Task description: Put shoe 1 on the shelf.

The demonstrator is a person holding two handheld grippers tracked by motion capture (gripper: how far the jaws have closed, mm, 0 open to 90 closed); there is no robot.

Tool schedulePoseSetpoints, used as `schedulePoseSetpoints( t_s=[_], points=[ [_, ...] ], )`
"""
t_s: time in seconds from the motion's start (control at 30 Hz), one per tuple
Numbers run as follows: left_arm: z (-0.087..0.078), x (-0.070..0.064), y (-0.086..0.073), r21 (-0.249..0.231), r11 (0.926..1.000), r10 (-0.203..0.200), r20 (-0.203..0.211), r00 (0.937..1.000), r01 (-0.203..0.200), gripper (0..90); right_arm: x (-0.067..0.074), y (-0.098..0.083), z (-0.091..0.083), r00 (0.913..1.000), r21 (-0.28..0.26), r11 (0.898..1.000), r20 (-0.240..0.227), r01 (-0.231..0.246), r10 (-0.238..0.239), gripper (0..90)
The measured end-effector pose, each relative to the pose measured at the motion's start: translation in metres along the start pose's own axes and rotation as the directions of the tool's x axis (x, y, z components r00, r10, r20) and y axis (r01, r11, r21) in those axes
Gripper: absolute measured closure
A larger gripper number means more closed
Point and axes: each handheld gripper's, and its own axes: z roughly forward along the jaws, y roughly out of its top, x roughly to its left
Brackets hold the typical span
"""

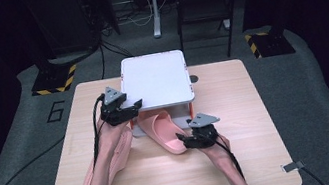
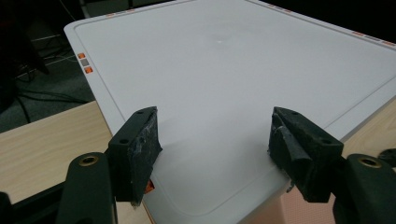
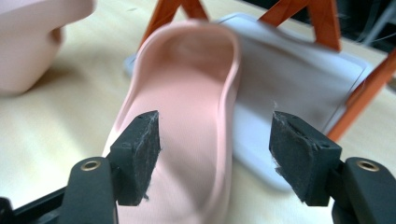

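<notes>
We hold the right gripper (image 1: 184,137) just at the heel end of a pink slipper (image 1: 163,132) on the wooden table (image 1: 236,111); jaws apart, nothing clamped, pads either side of the heel w/o pressing. Slipper lies sole down, long axis running from near-right to far-left in the high view, toe end tucked under the white shelf rack (image 1: 155,80) btwn its orange legs (image 3: 161,18). A 2nd pink slipper (image 1: 120,155) lies under our left forearm. Left gripper (image 1: 135,106) hovers at the rack's top near corner, jaws apart, holding nothing.
</notes>
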Motion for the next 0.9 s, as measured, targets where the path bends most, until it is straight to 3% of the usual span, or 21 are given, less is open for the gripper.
schedulePoseSetpoints(
  t_s=[0.13,0.3,0.4,0.47,0.57,0.7,0.9],
  points=[
    [0.001,0.001,0.001,0.003,1.0,-0.002,0.0,1.0,0.002,33.1,-0.01,-0.02,-0.018,0.9918,0.033,0.999,-0.121,-0.036,0.04,33.6],
    [0.001,0.0,0.001,0.007,1.0,0.001,0.002,1.0,-0.001,33.1,-0.015,-0.036,-0.021,0.9877,0.059,0.997,-0.145,-0.049,0.057,35.5],
    [0.001,0.0,0.001,0.006,1.0,-0.001,0.002,1.0,0.001,33.1,-0.01,-0.038,-0.014,0.9822,0.103,0.995,-0.188,0.017,0.002,35.8],
    [0.001,0.0,0.001,0.007,1.0,-0.001,0.003,1.0,0.001,33.1,-0.005,-0.04,-0.009,0.9793,0.131,0.991,-0.202,0.031,-0.004,34.7],
    [0.001,0.0,0.001,0.008,1.0,0.002,0.003,1.0,-0.002,33.1,-0.002,-0.04,-0.001,0.9792,0.148,0.988,-0.202,0.047,-0.016,34.3],
    [0.001,0.0,0.001,0.006,1.0,-0.003,0.002,1.0,0.003,33.1,0.003,-0.03,0.01,0.9809,0.118,0.992,-0.193,0.047,-0.023,34.8],
    [0.001,0.0,0.001,0.005,1.0,0.002,0.002,1.0,-0.002,33.1,0.019,-0.011,0.039,0.9907,0.112,0.992,-0.127,0.063,-0.049,34.6]
  ],
)
